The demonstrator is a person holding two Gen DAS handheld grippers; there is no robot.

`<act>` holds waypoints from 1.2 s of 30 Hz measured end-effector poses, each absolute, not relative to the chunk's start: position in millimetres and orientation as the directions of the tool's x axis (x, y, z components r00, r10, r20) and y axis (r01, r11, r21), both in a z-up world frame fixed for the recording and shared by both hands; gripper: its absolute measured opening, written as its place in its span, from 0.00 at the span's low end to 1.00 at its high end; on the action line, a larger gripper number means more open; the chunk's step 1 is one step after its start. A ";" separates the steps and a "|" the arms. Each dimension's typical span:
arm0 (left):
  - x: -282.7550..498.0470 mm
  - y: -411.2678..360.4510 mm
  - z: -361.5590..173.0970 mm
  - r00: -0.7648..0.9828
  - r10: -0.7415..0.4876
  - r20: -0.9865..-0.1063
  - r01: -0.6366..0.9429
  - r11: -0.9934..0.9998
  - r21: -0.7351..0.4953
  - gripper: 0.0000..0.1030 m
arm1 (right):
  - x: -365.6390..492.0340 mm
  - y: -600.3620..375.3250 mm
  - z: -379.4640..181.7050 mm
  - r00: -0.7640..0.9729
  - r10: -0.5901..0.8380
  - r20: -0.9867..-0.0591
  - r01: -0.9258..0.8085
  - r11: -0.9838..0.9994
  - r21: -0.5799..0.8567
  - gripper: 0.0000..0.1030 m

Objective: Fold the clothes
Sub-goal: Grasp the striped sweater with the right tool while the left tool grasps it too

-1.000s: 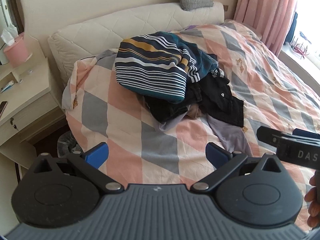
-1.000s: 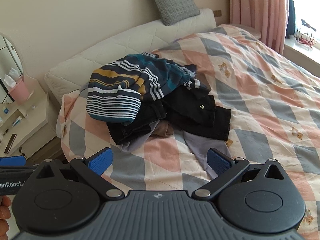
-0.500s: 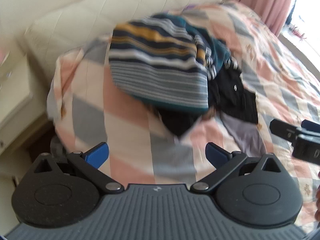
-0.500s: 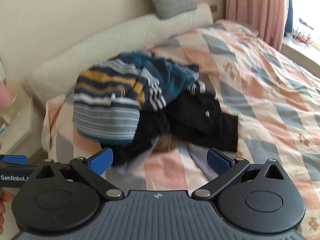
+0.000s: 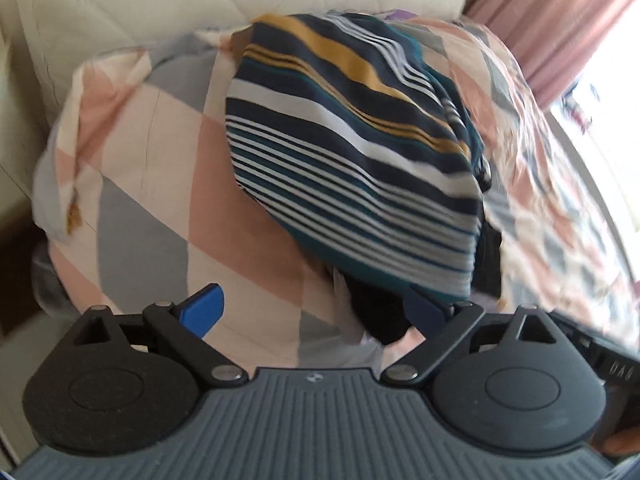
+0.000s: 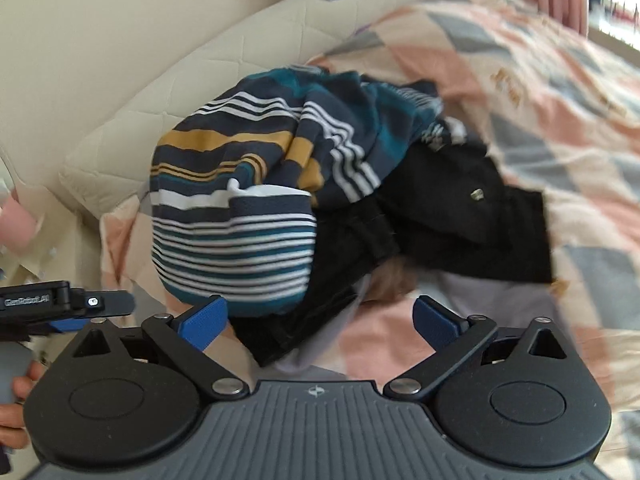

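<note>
Both grippers (image 5: 314, 312) (image 6: 320, 320) agape near striped shirt (image 6: 240, 216).

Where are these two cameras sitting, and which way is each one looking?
Left wrist: sits on the left gripper, facing forward along its open blue fingers at the striped shirt on the bed; a fingertip shows bottom right.
Right wrist: sits on the right gripper, facing the striped shirt and black garment; the person's left hand and the left gripper show at left.
Both share the shirt, the checked quilt and the headboard.
</note>
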State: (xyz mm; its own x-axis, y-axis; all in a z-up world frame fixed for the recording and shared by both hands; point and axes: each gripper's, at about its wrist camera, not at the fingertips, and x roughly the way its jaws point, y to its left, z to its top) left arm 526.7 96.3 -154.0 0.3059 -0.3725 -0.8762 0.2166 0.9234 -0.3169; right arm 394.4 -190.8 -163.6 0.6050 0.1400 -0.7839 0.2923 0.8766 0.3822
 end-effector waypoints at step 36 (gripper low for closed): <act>561.5 4.0 31.3 0.516 -0.723 -0.459 0.538 0.691 -0.483 0.12 | 354.5 -285.5 -38.2 0.959 0.175 -0.221 0.069 0.616 0.785 0.05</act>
